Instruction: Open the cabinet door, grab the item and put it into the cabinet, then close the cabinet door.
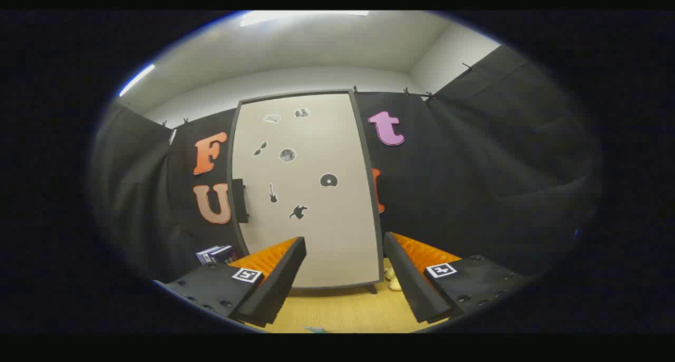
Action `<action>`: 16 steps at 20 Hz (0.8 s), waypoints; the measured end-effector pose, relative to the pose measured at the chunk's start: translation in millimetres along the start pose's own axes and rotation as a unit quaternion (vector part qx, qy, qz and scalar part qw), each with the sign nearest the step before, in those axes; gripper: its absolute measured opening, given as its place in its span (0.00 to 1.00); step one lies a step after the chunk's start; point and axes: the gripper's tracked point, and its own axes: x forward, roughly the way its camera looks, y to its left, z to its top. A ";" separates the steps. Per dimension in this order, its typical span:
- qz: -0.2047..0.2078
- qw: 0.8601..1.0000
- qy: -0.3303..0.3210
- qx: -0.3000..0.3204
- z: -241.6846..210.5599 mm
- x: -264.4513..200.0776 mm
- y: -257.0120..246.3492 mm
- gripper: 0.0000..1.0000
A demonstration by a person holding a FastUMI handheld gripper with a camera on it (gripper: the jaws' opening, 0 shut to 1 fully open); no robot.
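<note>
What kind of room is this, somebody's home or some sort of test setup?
Most likely a staged test booth, not a home. Black cloth hangs clipped up as walls, a lone white cabinet with stickers stands shut on a wooden table, and an open gripper points at it, holding nothing.

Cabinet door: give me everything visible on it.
The cabinet door is a tall pale panel in a dark grey frame, shut and upright, standing on the wooden table against the black cloth. A dark handle sits at mid-height on its left edge. Several small black-and-white stickers dot its face. The gripper is open, its fingers short of the door and touching nothing. A small pale item lies by the door's lower right corner.
</note>
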 end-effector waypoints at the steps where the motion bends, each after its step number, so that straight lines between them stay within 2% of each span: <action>1: 0.000 1.000 0.001 -0.002 0.1 0.1 0.7 0.97; 7: 0.002 1.000 -0.005 -0.025 9.0 3.2 7.0 0.97; 16: 0.016 0.999 -0.007 -0.027 10.5 1.7 24.0 0.97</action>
